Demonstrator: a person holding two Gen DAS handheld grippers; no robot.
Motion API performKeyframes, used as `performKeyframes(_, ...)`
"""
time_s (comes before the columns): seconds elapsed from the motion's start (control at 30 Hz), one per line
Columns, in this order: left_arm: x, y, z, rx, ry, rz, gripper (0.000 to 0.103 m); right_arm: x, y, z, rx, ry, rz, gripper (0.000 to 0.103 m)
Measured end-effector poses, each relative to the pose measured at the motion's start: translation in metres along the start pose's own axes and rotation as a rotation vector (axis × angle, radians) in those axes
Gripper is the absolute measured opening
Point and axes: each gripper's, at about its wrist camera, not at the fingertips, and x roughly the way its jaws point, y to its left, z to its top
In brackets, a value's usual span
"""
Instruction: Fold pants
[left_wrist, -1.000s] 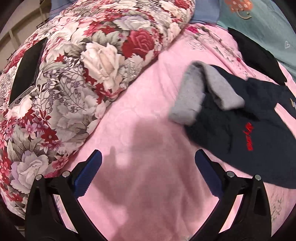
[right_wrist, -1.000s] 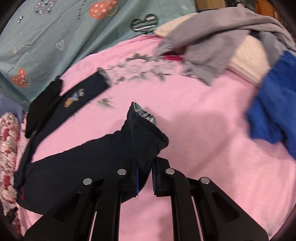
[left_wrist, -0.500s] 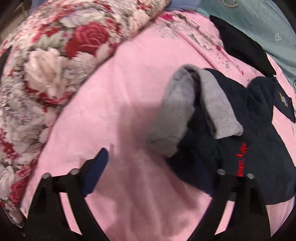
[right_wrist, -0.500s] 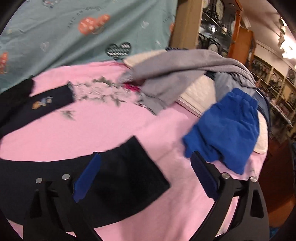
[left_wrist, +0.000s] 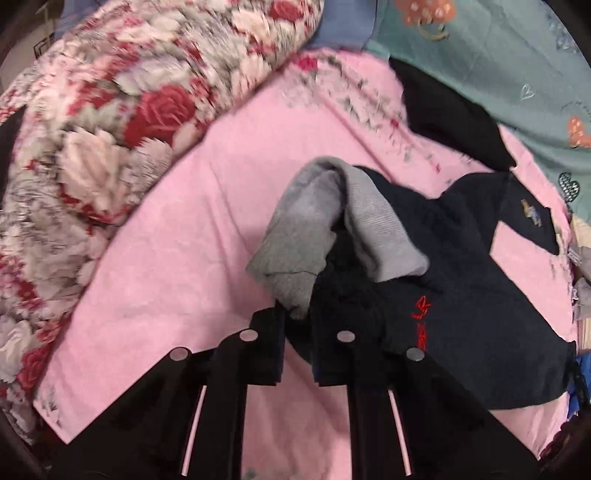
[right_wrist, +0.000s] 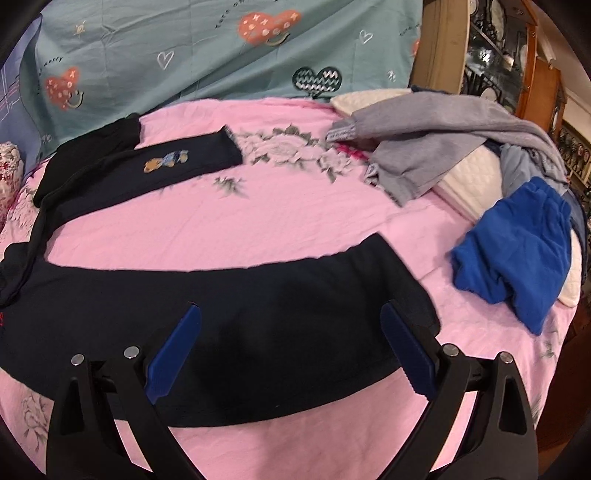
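Dark navy pants (left_wrist: 454, 295) with a grey waistband (left_wrist: 314, 236) and red lettering lie on the pink bedsheet (left_wrist: 184, 258). My left gripper (left_wrist: 297, 328) is shut on the pants at the waistband end. In the right wrist view the pants (right_wrist: 258, 306) lie with both legs spread flat; the far leg bears a small cartoon patch (right_wrist: 166, 162). My right gripper (right_wrist: 291, 350) is open and empty, just above the near leg's hem end.
A floral quilt (left_wrist: 110, 110) is bunched at the left of the bed. A black garment (left_wrist: 450, 114) lies beyond the pants. Grey clothes (right_wrist: 424, 147), blue shorts (right_wrist: 517, 251) and a white pillow (right_wrist: 469, 177) are piled at the right. A teal sheet (right_wrist: 221, 48) hangs behind.
My left gripper moved to the waistband and shut on it. My right gripper let go of the pant leg, opened, and the leg now lies flat.
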Motion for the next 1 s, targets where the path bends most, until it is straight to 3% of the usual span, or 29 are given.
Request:
performKeyframes(0.07,-0.012,0.01,-0.003,-0.019,-0.005,0.001,0.01,0.005,0.002,-0.004,-0.005,0.032,0.03,0.098)
performKeyframes(0.17,-0.028,0.034,-0.011,-0.049,-0.035,0.066,0.01,0.017,0.009,-0.011,-0.01,0.101,0.08,0.098)
performKeyframes(0.27,-0.015,0.053,-0.015,-0.071,0.013,0.091,0.011,0.028,0.017,-0.019,-0.023,0.153,0.12,0.098)
performKeyframes(0.33,0.01,0.065,-0.02,-0.086,0.083,0.119,0.02,0.041,0.024,-0.025,-0.038,0.223,0.124,0.098)
performKeyframes(0.43,0.017,0.068,-0.021,-0.068,0.108,0.163,0.047,0.041,0.036,-0.022,-0.126,0.241,0.1,0.099)
performKeyframes(0.47,0.009,0.067,-0.018,-0.054,0.07,0.178,0.056,0.037,0.035,-0.018,-0.125,0.228,0.109,0.099)
performKeyframes(0.53,-0.012,0.062,-0.012,-0.02,-0.025,0.202,0.063,0.024,0.025,0.001,-0.089,0.147,0.121,0.099)
performKeyframes(0.6,-0.035,0.052,-0.003,0.019,-0.134,0.231,0.078,0.018,0.017,0.025,-0.053,0.06,0.117,0.1)
performKeyframes(0.67,-0.044,0.041,0.006,0.05,-0.195,0.203,0.083,0.024,0.014,0.053,-0.034,-0.011,0.128,0.101)
performKeyframes(0.77,-0.032,0.022,0.018,0.054,-0.193,0.15,0.083,0.064,0.016,0.103,0.034,-0.073,0.152,0.101)
performKeyframes(0.9,-0.001,0.0,0.006,0.035,-0.113,0.022,0.083,0.161,0.031,0.163,0.189,0.023,0.166,0.101)
performKeyframes(1.0,0.016,-0.01,-0.004,0.071,-0.065,-0.016,0.083,0.206,0.038,0.178,0.28,0.091,0.174,0.101)
